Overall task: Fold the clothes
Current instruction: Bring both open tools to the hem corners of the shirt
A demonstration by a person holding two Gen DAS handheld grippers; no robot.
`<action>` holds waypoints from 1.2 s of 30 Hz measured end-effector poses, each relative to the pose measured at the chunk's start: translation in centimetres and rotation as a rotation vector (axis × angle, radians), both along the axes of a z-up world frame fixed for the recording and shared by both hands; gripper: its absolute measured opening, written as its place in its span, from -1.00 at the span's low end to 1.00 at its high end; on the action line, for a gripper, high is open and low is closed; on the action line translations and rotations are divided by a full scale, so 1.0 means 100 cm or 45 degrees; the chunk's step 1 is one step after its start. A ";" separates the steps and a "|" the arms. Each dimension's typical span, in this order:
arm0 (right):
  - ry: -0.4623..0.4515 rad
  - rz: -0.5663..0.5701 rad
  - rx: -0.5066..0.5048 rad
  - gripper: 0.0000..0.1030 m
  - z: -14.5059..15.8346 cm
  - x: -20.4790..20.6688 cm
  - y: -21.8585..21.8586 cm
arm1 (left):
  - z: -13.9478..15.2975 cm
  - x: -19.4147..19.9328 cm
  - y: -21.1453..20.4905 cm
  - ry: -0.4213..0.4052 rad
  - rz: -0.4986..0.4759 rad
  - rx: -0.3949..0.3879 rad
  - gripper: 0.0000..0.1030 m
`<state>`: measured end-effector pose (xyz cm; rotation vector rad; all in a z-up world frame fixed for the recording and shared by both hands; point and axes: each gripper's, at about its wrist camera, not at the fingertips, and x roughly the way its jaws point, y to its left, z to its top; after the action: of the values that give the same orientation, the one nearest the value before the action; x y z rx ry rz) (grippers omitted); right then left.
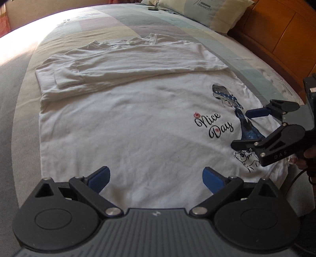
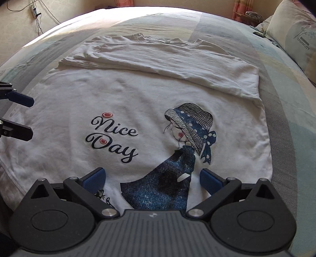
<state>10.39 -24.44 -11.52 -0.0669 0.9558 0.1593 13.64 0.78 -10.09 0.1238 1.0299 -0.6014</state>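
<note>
Left wrist view: a white T-shirt (image 1: 126, 126) lies spread on a bed (image 1: 23, 110) covered with a pastel patchwork sheet; its far portion is folded over into a long band (image 1: 122, 61) across the width; the printed words "Nice Day" (image 1: 214, 126) and a drawn figure in a hat sit toward the right side of the cloth; the left claw (image 1: 156, 178) hangs just over the near hem, its blue-padded fingers spread wide with nothing between them; the right claw (image 1: 244, 128) reaches in from the right edge over the print, also parted and empty, a hand (image 1: 305, 158) partly visible behind it; a pillow (image 1: 207, 13) and wooden headboard (image 1: 276, 33) stand at the far right.

Right wrist view: the same T-shirt (image 2: 138, 98) fills the frame, the print facing up and the folded band (image 2: 167, 61) lying beyond it; the right claw (image 2: 152, 178) hovers wide open above the figure's blue dress (image 2: 164, 183), gripping nothing; the left claw (image 2: 29, 118) enters at the left edge, fingers apart, over the shirt's side; cables (image 2: 37, 15) hang on the wall behind the bed (image 2: 286, 110).
</note>
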 end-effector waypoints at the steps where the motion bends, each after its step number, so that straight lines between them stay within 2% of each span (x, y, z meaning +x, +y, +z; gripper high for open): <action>1: -0.040 -0.008 -0.009 1.00 -0.002 -0.005 0.002 | -0.002 -0.008 0.002 -0.028 0.012 -0.005 0.95; 3: -0.099 -0.027 -0.013 1.00 -0.005 -0.013 0.002 | -0.003 -0.022 0.006 -0.080 0.032 -0.013 0.98; 6: -0.164 -0.050 0.001 1.00 -0.008 -0.024 -0.002 | -0.004 -0.045 0.022 -0.120 0.074 -0.093 0.98; 9: -0.232 -0.050 0.008 1.00 -0.012 -0.037 -0.007 | -0.002 -0.059 0.032 -0.140 0.060 -0.089 0.98; 12: -0.246 -0.058 0.024 1.00 -0.012 -0.042 -0.010 | 0.007 -0.058 0.032 -0.117 0.088 -0.046 0.98; 17: -0.240 -0.062 0.023 1.00 -0.012 -0.043 -0.010 | 0.017 -0.042 0.022 -0.152 0.113 -0.097 0.98; 20: -0.251 -0.062 0.020 1.00 -0.013 -0.046 -0.010 | 0.003 -0.043 0.013 -0.102 0.094 -0.040 0.98; 22: -0.259 -0.063 0.019 1.00 -0.013 -0.047 -0.010 | -0.005 -0.056 0.015 -0.127 0.071 0.012 0.98; 24: -0.266 -0.063 0.017 1.00 -0.014 -0.049 -0.010 | -0.006 -0.072 0.020 -0.171 0.042 0.042 0.98; 29: -0.258 -0.065 0.007 1.00 -0.012 -0.050 -0.009 | 0.002 -0.083 0.031 -0.150 0.065 0.072 0.98; 32: -0.230 -0.067 -0.004 1.00 -0.008 -0.048 -0.007 | 0.012 -0.080 0.018 -0.217 0.031 0.073 0.98; 36: -0.250 -0.007 -0.040 1.00 0.007 -0.061 -0.001 | 0.011 -0.077 -0.018 -0.277 -0.086 0.073 0.98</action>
<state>4.29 -24.51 -10.84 -0.1068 0.7629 0.1298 5.93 -0.99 -9.00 0.2695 0.8348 -0.6057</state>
